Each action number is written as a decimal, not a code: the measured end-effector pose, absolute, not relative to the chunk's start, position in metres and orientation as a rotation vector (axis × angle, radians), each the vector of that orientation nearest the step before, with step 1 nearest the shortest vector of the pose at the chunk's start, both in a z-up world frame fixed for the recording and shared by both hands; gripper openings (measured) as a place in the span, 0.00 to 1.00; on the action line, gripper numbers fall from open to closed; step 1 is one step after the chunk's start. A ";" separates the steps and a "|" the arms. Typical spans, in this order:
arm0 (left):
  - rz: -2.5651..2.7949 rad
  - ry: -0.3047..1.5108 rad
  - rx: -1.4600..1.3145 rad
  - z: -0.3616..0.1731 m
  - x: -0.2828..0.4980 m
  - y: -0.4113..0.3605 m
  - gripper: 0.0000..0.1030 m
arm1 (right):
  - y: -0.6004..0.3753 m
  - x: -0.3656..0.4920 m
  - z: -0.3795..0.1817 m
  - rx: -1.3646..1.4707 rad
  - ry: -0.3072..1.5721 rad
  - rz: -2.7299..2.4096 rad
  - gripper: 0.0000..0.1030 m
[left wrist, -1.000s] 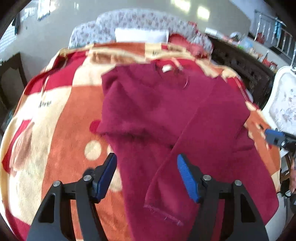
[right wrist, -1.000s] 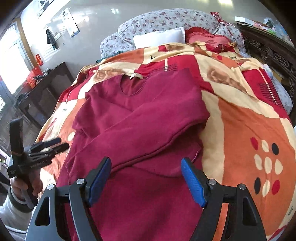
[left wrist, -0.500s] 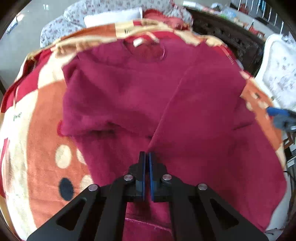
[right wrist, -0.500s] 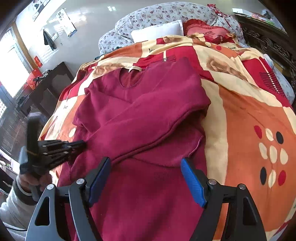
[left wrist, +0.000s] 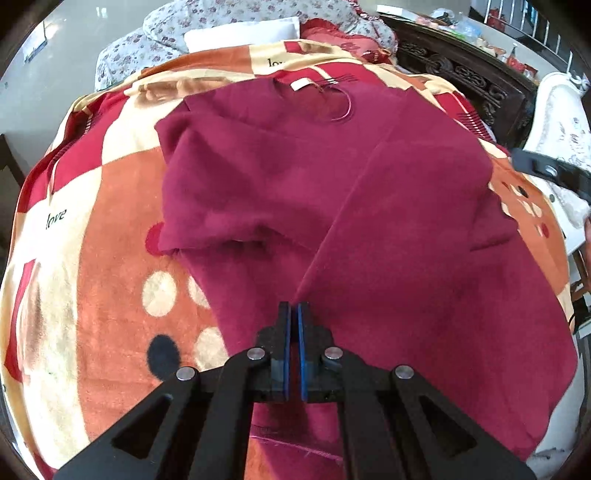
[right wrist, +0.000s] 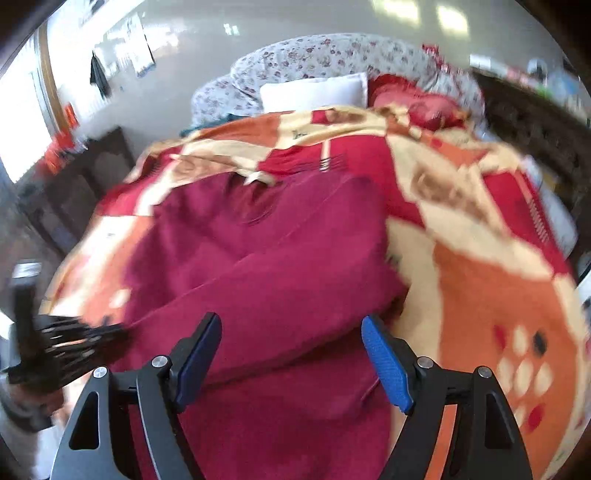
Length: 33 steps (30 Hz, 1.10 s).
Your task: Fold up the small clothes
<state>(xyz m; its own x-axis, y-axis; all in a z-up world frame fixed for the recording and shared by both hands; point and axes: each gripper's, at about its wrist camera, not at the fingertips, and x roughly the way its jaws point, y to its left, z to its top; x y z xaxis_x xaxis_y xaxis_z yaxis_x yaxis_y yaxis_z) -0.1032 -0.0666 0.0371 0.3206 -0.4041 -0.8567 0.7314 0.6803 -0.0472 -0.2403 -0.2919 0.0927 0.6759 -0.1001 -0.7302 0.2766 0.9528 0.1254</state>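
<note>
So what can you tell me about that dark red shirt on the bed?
The dark red shirt is a soft, fuzzy-looking long-sleeved top lying flat on a blanket with orange, red and cream patches. Its round neck with a small white label points toward the pillows. Both sleeves are folded in across the body. The left hand-held gripper is shut on a fold of the cloth near the lower middle. The right hand-held gripper hovers open above the shirt.

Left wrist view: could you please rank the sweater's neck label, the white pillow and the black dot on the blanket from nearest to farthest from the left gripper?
From the left gripper:
1. Black dot, left, beside the fingers.
2. Neck label, at the sweater's far collar.
3. White pillow, beyond the blanket, at the bedhead.
</note>
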 end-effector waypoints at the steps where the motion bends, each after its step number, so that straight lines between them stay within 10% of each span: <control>1: -0.761 0.990 0.377 0.036 -0.102 -0.067 0.04 | -0.294 -0.229 0.088 0.185 0.828 -0.234 0.66; 4: -0.740 0.996 0.356 0.031 -0.100 -0.065 0.10 | -0.313 -0.200 0.058 0.056 0.913 -0.390 0.46; 13: -0.719 0.922 0.311 0.049 -0.102 -0.061 0.53 | -0.334 -0.217 0.065 0.213 0.879 -0.341 0.50; 33: -0.721 0.958 0.296 0.021 -0.105 -0.070 0.61 | -0.320 -0.202 0.041 0.236 0.928 -0.268 0.65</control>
<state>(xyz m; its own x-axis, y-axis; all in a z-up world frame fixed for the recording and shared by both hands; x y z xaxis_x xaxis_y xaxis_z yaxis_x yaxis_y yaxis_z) -0.1045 -0.0704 0.0214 0.3682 -0.4265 -0.8262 0.6755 0.7333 -0.0775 -0.2018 -0.3197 0.0408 0.5705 -0.1249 -0.8117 0.3263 0.9415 0.0844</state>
